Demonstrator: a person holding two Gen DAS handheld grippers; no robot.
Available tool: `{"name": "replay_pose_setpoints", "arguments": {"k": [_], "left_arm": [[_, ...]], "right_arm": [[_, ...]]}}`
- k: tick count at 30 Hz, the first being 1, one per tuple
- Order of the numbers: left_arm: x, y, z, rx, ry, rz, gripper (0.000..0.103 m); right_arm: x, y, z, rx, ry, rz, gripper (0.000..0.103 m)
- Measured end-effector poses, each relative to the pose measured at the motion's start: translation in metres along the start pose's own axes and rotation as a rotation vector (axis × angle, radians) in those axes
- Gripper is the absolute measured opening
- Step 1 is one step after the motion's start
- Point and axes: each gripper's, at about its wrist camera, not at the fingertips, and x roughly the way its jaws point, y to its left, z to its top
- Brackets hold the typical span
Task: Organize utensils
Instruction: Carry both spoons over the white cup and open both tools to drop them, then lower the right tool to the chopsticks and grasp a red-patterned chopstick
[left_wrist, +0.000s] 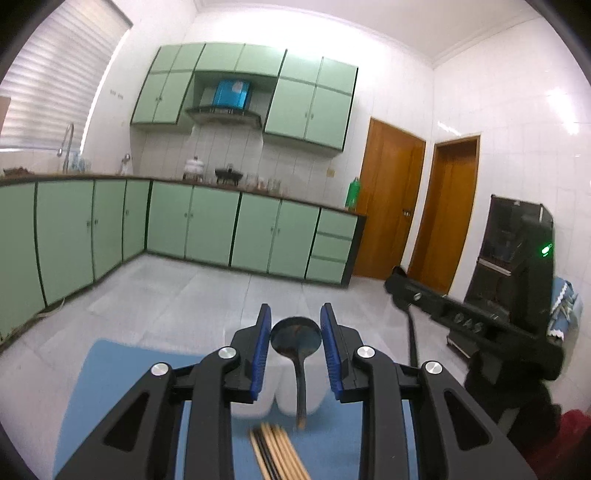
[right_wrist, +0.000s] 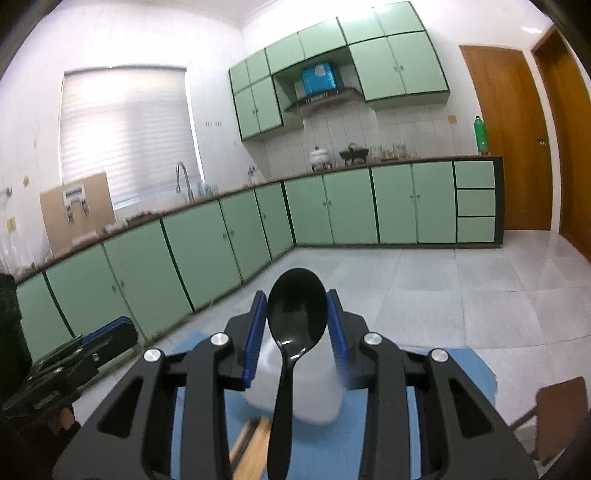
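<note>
1. Gripping a round spoon (left_wrist: 295, 334) in the left gripper (left_wrist: 295, 310), fingers (left_wrist: 260, 350) clenched on the rim of its bowl, handle hanging back toward the camera, above the bins (left_wrist: 314, 391).
2. Gripping a black spoon (right_wrist: 295, 314) the same way in the right gripper (right_wrist: 297, 293), fingers (right_wrist: 255, 343) clamped on either side of the bowl, handle dropping down on the near side of the bins.
3. Judged a deliberate hold: taken by the bowl so that each handle hangs free and can enter a bin first, bowl end left uppermost.
4. Both spoons in the air, above and just to the near side of the bins, touching neither bins nor mat (left_wrist: 110, 387).
5. Bins standing side by side on the mat, white and blurred; probably the sorting places, one kind of utensil each. Contents impossible to tell.
6. Chopsticks (left_wrist: 277, 454) lying bundled on the mat, near side of the bins, untouched; likely left for a later turn, since both grippers are full.
7. Possible trouble: a smooth rounded bowl between flat pads may swivel or slip. Better to steady each handle over a bin before letting go.
</note>
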Motion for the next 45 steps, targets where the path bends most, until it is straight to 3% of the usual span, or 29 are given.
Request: {"name": "replay_pose_setpoints", "arguments": {"k": [11, 19, 25, 30, 36, 41, 45], "left_arm": [[0.063, 0.005, 0.056, 0.063, -0.073, 0.046, 0.027], [0.111, 0.015, 0.037, 0.064, -0.004, 0.081, 0.027], [0.123, 0.020, 0.008, 0.048, 0.059, 0.094, 0.027], [0.126, 0.025, -0.009, 0.027, 0.114, 0.098, 0.027], [0.109, 0.023, -0.010, 0.023, 0.115, 0.108, 0.032], [0.070, 0.016, -0.019, 0.010, 0.125, 0.118, 0.045], [0.034, 0.011, -0.043, -0.005, 0.197, 0.128, 0.052]], "right_arm": [[0.077, -0.024, 0.025, 0.039, -0.031, -0.071, 0.031], [0.120, -0.029, 0.009, 0.027, -0.017, -0.140, 0.032], [0.135, -0.026, -0.013, 0.012, 0.014, -0.153, 0.032], [0.131, -0.024, -0.026, 0.026, 0.053, -0.129, 0.035], [0.104, -0.025, -0.029, 0.068, 0.064, -0.111, 0.042], [0.063, -0.019, -0.036, 0.100, 0.099, -0.099, 0.058], [0.024, -0.005, -0.061, 0.128, 0.167, -0.069, 0.065]]}}
